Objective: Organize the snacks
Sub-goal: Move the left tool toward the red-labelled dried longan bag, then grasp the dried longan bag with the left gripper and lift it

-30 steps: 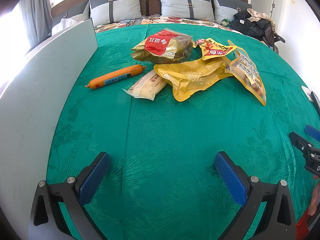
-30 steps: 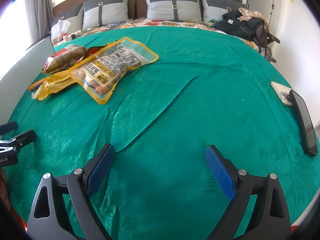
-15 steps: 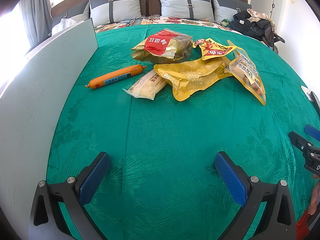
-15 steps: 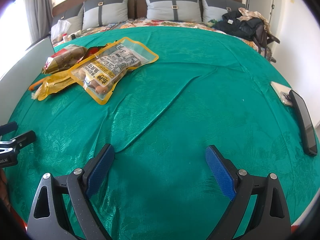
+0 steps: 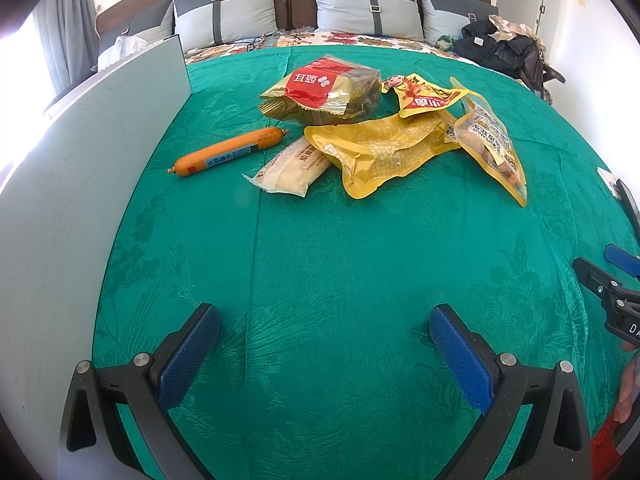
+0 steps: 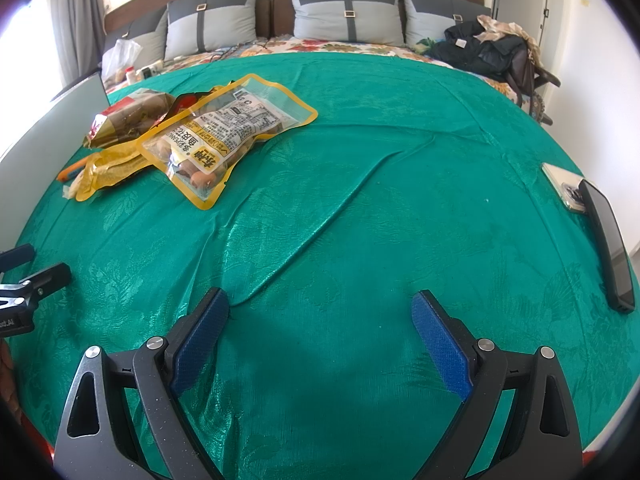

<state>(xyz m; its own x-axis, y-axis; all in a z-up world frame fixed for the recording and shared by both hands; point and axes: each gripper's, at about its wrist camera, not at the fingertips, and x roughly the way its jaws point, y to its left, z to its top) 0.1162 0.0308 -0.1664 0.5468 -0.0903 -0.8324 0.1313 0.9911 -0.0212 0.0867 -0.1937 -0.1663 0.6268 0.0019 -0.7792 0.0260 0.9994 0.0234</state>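
Several snacks lie in a loose pile on the green cloth [image 5: 320,260]: an orange sausage [image 5: 230,152], a pale rice-cracker pack [image 5: 294,164], a crumpled yellow pouch [image 5: 380,148], a red-and-gold bag [image 5: 324,92], a red-and-yellow packet [image 5: 424,94] and a clear yellow-rimmed nut bag [image 5: 494,148]. The nut bag [image 6: 224,136] lies nearest in the right wrist view. My left gripper [image 5: 324,320] is open and empty, well short of the pile. My right gripper [image 6: 320,308] is open and empty over bare cloth, right of the pile.
A white board [image 5: 80,200] stands along the cloth's left edge. A dark phone [image 6: 608,240] and a pale phone [image 6: 564,184] lie at the right edge. Grey pillows [image 6: 344,16] and dark clothes [image 6: 484,48] sit at the back. A fold [image 6: 320,232] runs across the cloth.
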